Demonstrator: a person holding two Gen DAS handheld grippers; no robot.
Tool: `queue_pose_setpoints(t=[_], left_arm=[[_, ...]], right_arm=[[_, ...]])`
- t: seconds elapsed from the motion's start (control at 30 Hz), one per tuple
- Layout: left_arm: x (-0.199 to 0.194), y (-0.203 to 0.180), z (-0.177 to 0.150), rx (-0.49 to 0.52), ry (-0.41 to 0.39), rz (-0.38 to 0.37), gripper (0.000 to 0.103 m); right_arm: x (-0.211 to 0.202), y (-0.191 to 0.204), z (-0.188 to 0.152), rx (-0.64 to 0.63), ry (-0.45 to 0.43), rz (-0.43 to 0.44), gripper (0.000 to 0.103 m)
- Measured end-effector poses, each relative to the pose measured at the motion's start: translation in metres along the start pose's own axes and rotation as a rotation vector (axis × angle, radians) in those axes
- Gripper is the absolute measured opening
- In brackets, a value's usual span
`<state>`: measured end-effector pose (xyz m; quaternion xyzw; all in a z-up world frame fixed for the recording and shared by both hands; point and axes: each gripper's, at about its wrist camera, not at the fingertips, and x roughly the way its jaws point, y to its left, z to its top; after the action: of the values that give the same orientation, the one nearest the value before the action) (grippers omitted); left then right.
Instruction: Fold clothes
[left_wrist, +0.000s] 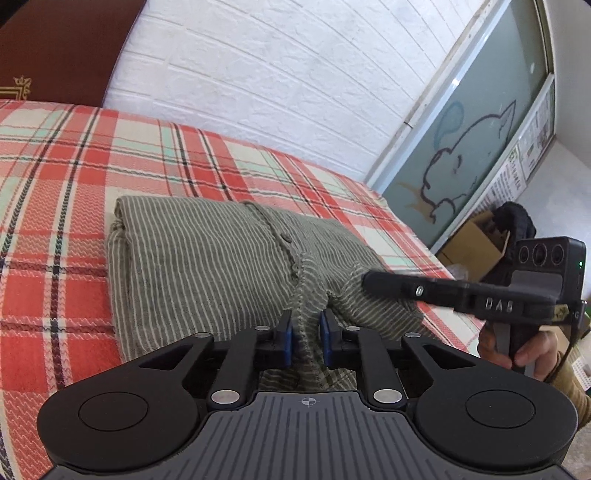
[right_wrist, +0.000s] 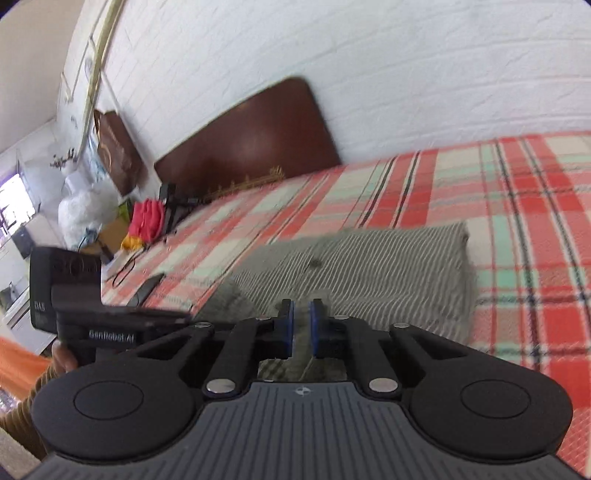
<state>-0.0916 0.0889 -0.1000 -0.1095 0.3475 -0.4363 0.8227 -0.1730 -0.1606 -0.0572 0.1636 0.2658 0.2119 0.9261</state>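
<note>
We count one striped garment (left_wrist: 207, 266), folded on one plaid bedspread (left_wrist: 55, 177), and two buttons on its placket (a third we cannot make out). We count two grippers: the left gripper (left_wrist: 306, 332) and the right gripper (right_wrist: 302, 325), each with two blue pads. We see one brown headboard (right_wrist: 251, 140), one cardboard box (left_wrist: 476, 243) on the floor, one frosted window (left_wrist: 472, 140) and one hanging paper bag (right_wrist: 114, 151)

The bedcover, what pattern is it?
Red, cream and mint plaid with dark lines; clearest in the left wrist view.
</note>
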Motion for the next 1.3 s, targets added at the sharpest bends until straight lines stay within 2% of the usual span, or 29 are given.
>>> queue_pose_setpoints(t=[0.07,0.1,0.2,0.27,0.3,0.4,0.47,0.5,0.57,0.67,0.77,0.83,0.87,0.9,0.93,1.03,1.17,1.2,1.23,1.3], left_arm=[[0.001,0.001,0.001,0.0,0.003,0.0,0.017],[0.002,0.0,0.001,0.0,0.005,-0.002,0.017],[0.004,0.001,0.001,-0.006,0.009,-0.014,0.018],[0.004,0.004,0.002,-0.02,0.013,-0.036,0.016],[0.004,0.008,0.003,-0.036,0.013,-0.06,0.01],[-0.003,0.027,0.007,-0.152,-0.021,-0.212,0.003],[-0.008,0.04,0.008,-0.193,-0.063,-0.254,0.002],[-0.006,0.046,0.007,-0.202,-0.069,-0.235,0.002],[-0.002,0.058,0.005,-0.222,-0.076,-0.2,0.001],[0.013,0.073,-0.006,-0.266,-0.03,-0.181,0.002],[0.01,0.068,-0.011,-0.232,-0.046,-0.145,0.004],[0.005,0.061,-0.008,-0.197,-0.05,-0.113,0.011],[0.001,0.057,-0.006,-0.178,-0.047,-0.095,0.021],[-0.003,0.053,-0.004,-0.155,-0.047,-0.073,0.03],[-0.007,0.048,-0.002,-0.131,-0.047,-0.049,0.03],[-0.022,0.031,0.003,-0.041,-0.051,0.042,0.039],[-0.044,0.001,0.01,0.099,-0.054,0.144,0.04],[-0.049,-0.011,0.013,0.148,-0.059,0.161,0.04],[-0.054,-0.024,0.015,0.199,-0.066,0.171,0.04],[-0.059,-0.05,0.019,0.29,-0.069,0.168,0.041]], right_arm=[[-0.004,-0.001,0.002,-0.007,-0.012,-0.023,0.029],[-0.005,-0.002,0.002,-0.006,-0.009,-0.028,0.045],[0.001,-0.003,-0.003,0.003,0.035,-0.004,0.046],[0.011,-0.002,-0.007,0.02,0.082,0.037,0.02],[0.015,-0.005,-0.007,0.053,0.108,0.08,0.003],[0.017,-0.027,0.0,0.276,0.081,0.278,0.003],[0.015,-0.048,0.004,0.43,0.029,0.386,0.003],[0.016,-0.058,0.005,0.49,0.013,0.404,0.003],[0.018,-0.073,0.003,0.543,0.014,0.358,0.003],[0.03,-0.082,-0.009,0.526,0.102,0.222,0.003],[0.03,-0.069,-0.013,0.427,0.108,0.165,0.003],[0.028,-0.058,-0.013,0.36,0.096,0.144,0.007],[0.028,-0.053,-0.012,0.323,0.1,0.129,0.007],[0.027,-0.048,-0.011,0.285,0.104,0.115,0.009],[0.027,-0.043,-0.01,0.251,0.108,0.102,0.011],[0.025,-0.04,-0.011,0.247,0.107,0.098,0.014],[0.017,-0.039,-0.01,0.238,0.09,0.088,0.023],[0.016,-0.037,-0.008,0.223,0.085,0.084,0.03],[0.015,-0.035,-0.006,0.203,0.084,0.084,0.035],[0.013,-0.03,-0.003,0.164,0.081,0.084,0.036]])
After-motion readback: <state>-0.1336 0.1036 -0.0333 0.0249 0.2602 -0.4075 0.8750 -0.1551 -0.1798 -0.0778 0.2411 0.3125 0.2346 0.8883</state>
